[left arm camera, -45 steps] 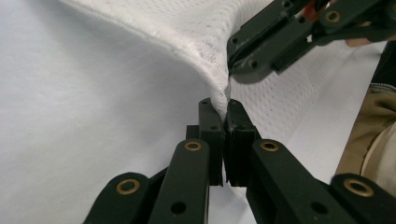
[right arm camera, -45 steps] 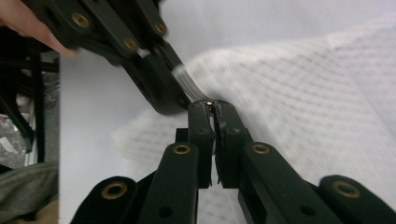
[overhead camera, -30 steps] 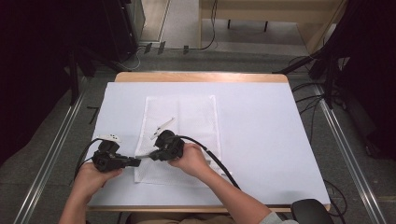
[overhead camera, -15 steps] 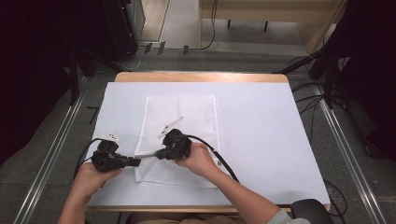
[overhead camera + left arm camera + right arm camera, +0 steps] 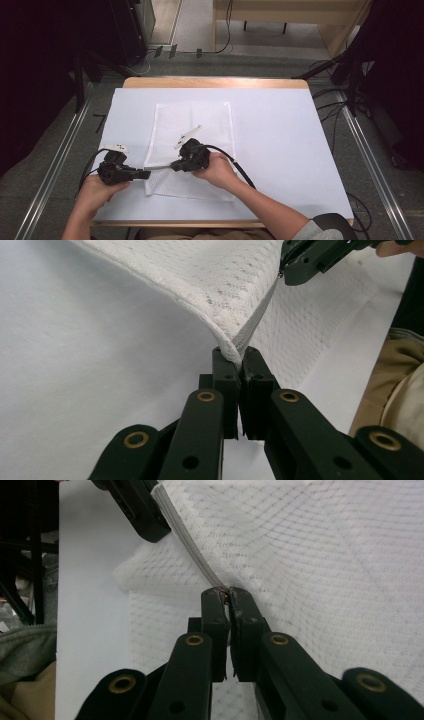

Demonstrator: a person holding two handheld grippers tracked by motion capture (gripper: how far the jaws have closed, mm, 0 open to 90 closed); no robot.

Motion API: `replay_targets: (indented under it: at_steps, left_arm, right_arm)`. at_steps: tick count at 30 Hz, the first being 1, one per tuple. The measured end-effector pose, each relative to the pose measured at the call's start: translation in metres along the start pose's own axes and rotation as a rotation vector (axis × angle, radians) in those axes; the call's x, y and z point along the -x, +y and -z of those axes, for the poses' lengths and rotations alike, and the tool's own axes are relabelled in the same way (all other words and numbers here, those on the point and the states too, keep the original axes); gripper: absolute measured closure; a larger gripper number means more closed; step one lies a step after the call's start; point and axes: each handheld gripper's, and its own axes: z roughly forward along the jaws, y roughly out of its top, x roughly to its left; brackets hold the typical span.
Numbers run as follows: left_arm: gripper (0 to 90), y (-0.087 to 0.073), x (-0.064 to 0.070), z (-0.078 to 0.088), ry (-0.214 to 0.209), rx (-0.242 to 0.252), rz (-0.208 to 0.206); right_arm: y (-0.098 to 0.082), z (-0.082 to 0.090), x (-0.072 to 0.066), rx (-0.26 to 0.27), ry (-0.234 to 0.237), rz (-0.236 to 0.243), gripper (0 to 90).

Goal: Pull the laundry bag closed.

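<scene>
A white mesh bag lies flat on the table, its near left corner lifted. My left gripper is shut on that corner at the end of the zipper; in the left gripper view the jaws pinch the fabric. My right gripper sits just right of it, shut on the zipper pull. In the right gripper view the zipper tape runs taut from my right gripper up to the left gripper. The right gripper also appears at the top of the left gripper view.
A white cover spreads over the table, with a wooden edge at the far side. Metal rails flank the table and cables lie on the floor to the right. Dark equipment stands at the back left.
My right gripper has slid a little to the right along the zipper, away from the left gripper. The left gripper has stayed put, holding the corner.
</scene>
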Motion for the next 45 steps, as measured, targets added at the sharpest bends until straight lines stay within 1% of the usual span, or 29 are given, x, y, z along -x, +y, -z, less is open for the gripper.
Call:
replay_targets:
  at_steps: [1,3,5,7,10,15,18,19,20,22,23,26,28,29,31,32,33,35,36,38,39,40,42,45]
  left_arm:
    - [88.2,0.000,0.000,0.000,0.001,-0.001,0.003]
    - [88.2,0.000,0.000,0.000,0.004,-0.003,0.003]
    - [88.2,0.000,0.000,0.000,0.001,-0.001,0.007]
    - [88.2,0.000,-0.001,0.000,0.000,-0.002,0.008]
    - [88.2,-0.001,-0.001,0.000,0.001,-0.004,0.007]
    - [88.2,-0.001,-0.001,0.000,-0.004,-0.003,0.003]
    - [88.2,-0.002,-0.001,0.000,-0.008,-0.005,0.008]
    - [88.2,-0.002,-0.001,0.000,-0.012,-0.004,0.011]
    - [88.2,-0.002,-0.001,0.000,-0.009,-0.007,0.009]
    - [88.2,-0.002,-0.001,0.000,-0.010,-0.006,0.010]
    - [88.2,-0.002,-0.001,-0.001,-0.012,-0.005,0.010]
    - [88.2,-0.002,0.000,-0.001,-0.014,-0.004,0.007]
    - [88.2,-0.002,0.000,-0.001,-0.011,-0.006,0.010]
    - [88.2,-0.003,-0.001,-0.001,-0.009,-0.008,0.009]
    - [88.2,-0.003,-0.001,-0.001,-0.010,-0.010,0.010]
    - [88.2,-0.003,-0.001,-0.001,-0.013,-0.011,0.010]
    - [88.2,-0.003,-0.001,-0.001,-0.013,-0.009,0.009]
    - [88.2,-0.003,-0.001,-0.001,-0.009,-0.013,0.008]
    - [88.2,-0.003,-0.001,-0.001,-0.011,-0.011,0.014]
    - [88.2,-0.004,-0.001,0.000,-0.008,-0.011,0.016]
    - [88.3,-0.004,-0.002,0.000,-0.011,-0.010,0.020]
    - [88.2,-0.004,-0.002,0.001,-0.010,-0.013,0.017]
    - [88.2,-0.004,-0.002,0.001,-0.008,-0.013,0.017]
    - [88.2,-0.005,-0.002,0.001,-0.009,-0.012,0.017]
  right_arm:
    - [-0.002,0.000,0.002,-0.003,-0.008,-0.004,88.4]
    - [-0.004,0.000,0.004,-0.003,-0.009,-0.004,88.4]
    - [-0.008,0.003,0.008,-0.004,-0.012,-0.024,88.4]
    - [-0.009,0.004,0.009,0.002,-0.012,-0.028,88.4]
    - [-0.011,0.005,0.012,-0.004,-0.015,-0.036,88.4]
    - [-0.011,0.007,0.012,-0.001,-0.012,-0.037,88.4]
    - [-0.012,0.009,0.010,0.001,-0.013,-0.036,88.4]
    - [-0.013,0.011,0.012,0.003,-0.014,-0.036,88.4]
    - [-0.013,0.011,0.012,0.003,-0.014,-0.036,88.4]
    - [-0.014,0.012,0.013,0.000,-0.017,-0.045,88.4]
    - [-0.015,0.014,0.015,0.010,-0.013,-0.047,88.4]
    - [-0.016,0.015,0.014,0.005,-0.016,-0.051,88.4]
    - [-0.017,0.015,0.014,0.006,-0.013,-0.044,88.4]
    - [-0.018,0.016,0.013,-0.005,-0.020,-0.043,88.3]
    - [-0.019,0.017,0.013,-0.001,-0.016,-0.050,88.4]
    - [-0.020,0.017,0.013,-0.005,-0.022,-0.046,88.4]
    - [-0.021,0.017,0.014,0.000,-0.016,-0.046,88.4]
    - [-0.022,0.018,0.013,-0.004,-0.021,-0.052,88.4]
    - [-0.022,0.018,0.013,-0.008,-0.028,-0.046,88.4]
    - [-0.024,0.019,0.014,-0.009,-0.025,-0.048,88.4]
    - [-0.025,0.020,0.014,-0.014,-0.029,-0.060,88.4]
    - [-0.026,0.021,0.016,-0.013,-0.033,-0.055,88.4]
    - [-0.027,0.023,0.016,-0.009,-0.034,-0.066,88.4]
    - [-0.029,0.025,0.018,-0.011,-0.039,-0.064,88.4]
